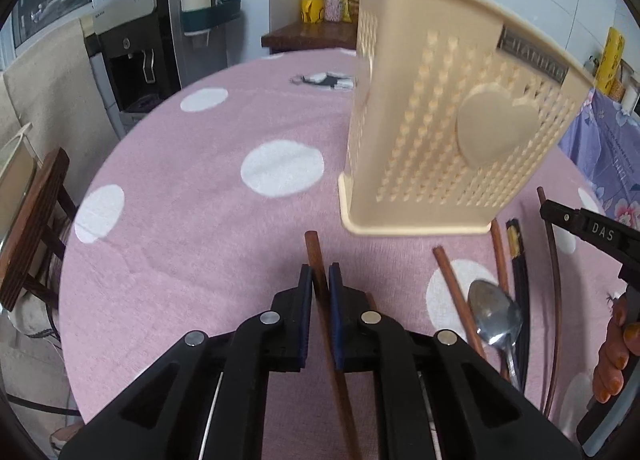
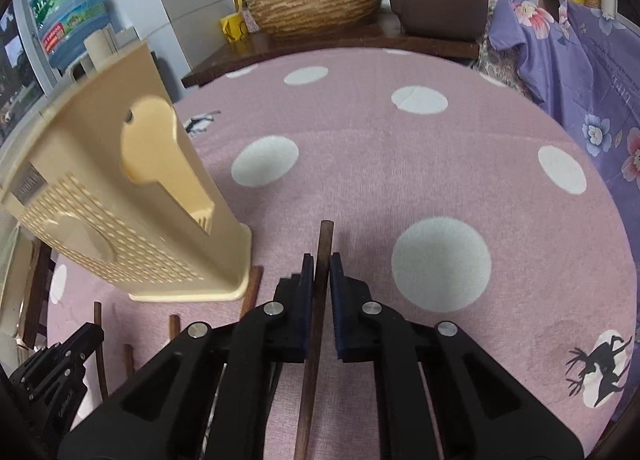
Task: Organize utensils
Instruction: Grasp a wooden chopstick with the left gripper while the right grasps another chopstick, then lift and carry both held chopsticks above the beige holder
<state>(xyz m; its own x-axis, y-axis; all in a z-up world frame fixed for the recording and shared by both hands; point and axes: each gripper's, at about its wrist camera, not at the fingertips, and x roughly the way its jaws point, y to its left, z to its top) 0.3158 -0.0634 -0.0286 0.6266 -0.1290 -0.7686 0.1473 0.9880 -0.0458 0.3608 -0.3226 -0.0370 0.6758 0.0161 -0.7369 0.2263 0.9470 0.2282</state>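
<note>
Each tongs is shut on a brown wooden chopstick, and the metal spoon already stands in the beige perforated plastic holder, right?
Not the spoon. The left wrist view shows the metal spoon lying on the pink dotted tablecloth in front of the beige perforated plastic holder. Left tongs and right tongs are each shut on a brown wooden chopstick.

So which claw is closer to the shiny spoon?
The left. The spoon lies on the cloth just right of the left claw. The right claw holds its chopstick farther off, beyond the black chopsticks.
</note>
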